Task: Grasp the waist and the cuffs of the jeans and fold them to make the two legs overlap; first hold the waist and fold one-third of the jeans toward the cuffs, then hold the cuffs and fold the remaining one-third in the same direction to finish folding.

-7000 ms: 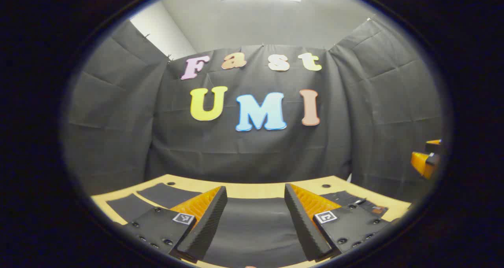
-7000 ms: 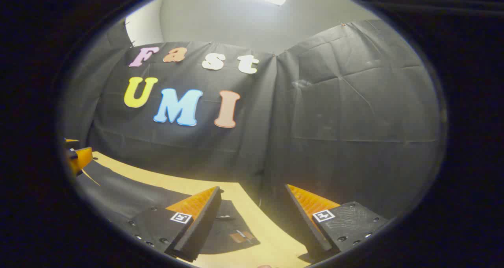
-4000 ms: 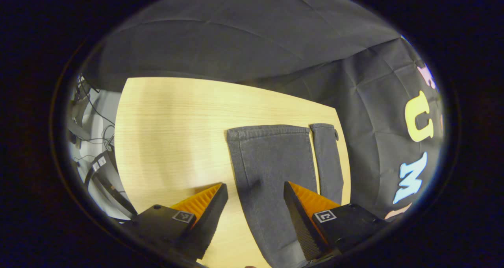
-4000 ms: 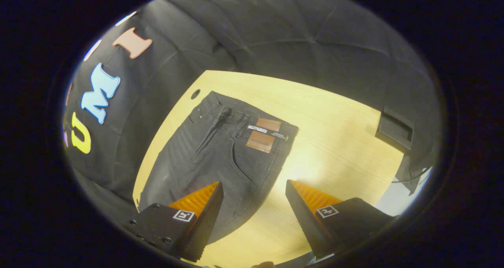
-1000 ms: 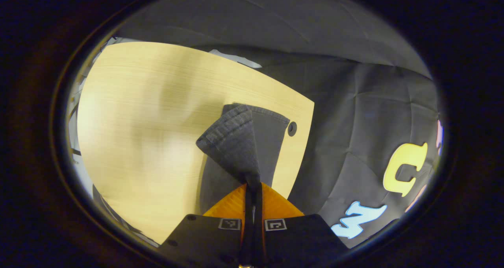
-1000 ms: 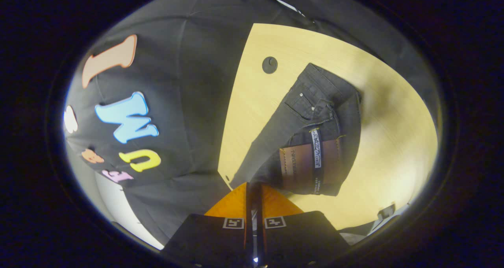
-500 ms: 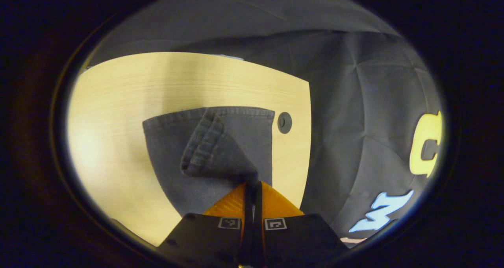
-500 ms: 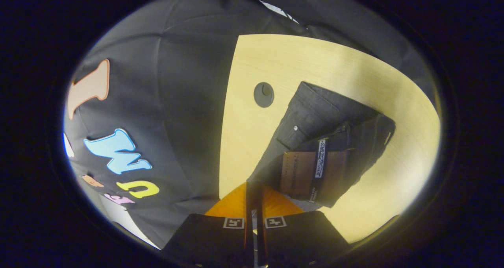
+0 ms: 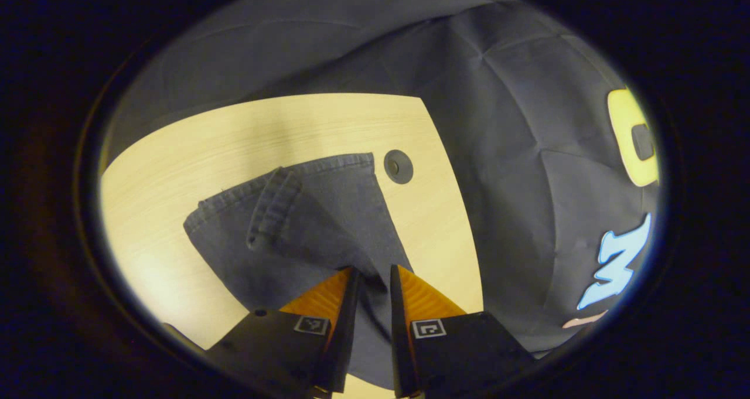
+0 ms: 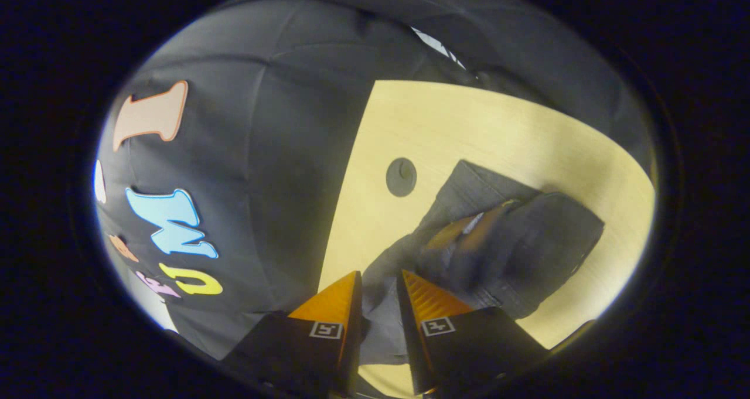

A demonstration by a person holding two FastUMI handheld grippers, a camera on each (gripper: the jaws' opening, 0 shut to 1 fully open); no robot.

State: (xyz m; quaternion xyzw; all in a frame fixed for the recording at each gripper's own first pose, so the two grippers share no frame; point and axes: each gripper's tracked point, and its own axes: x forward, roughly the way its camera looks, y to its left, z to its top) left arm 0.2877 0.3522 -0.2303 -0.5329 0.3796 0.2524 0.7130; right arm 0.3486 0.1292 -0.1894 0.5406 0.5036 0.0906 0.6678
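The dark grey jeans lie on the wooden table (image 9: 234, 129). In the left gripper view the cuffs (image 9: 275, 208) are laid one over the other, the upper one turned back at an angle. My left gripper (image 9: 370, 276) stands over the leg cloth with its fingers slightly apart, cloth showing in the gap. In the right gripper view the waist end (image 10: 521, 252) is doubled over and blurred, with a brown patch (image 10: 463, 229) at its fold. My right gripper (image 10: 378, 279) has its fingers parted just above the jeans' edge.
A round cable hole (image 9: 398, 166) sits in the table beside the cuffs, and another cable hole (image 10: 401, 177) lies near the waist. The booth's black cloth wall (image 10: 263, 153) hangs right behind the table's far edge (image 10: 345, 211).
Both grippers, shut on the lifted jeans half a second ago, have parted their fingers. The upper leg's cuff and the waist have dropped onto the lower leg.
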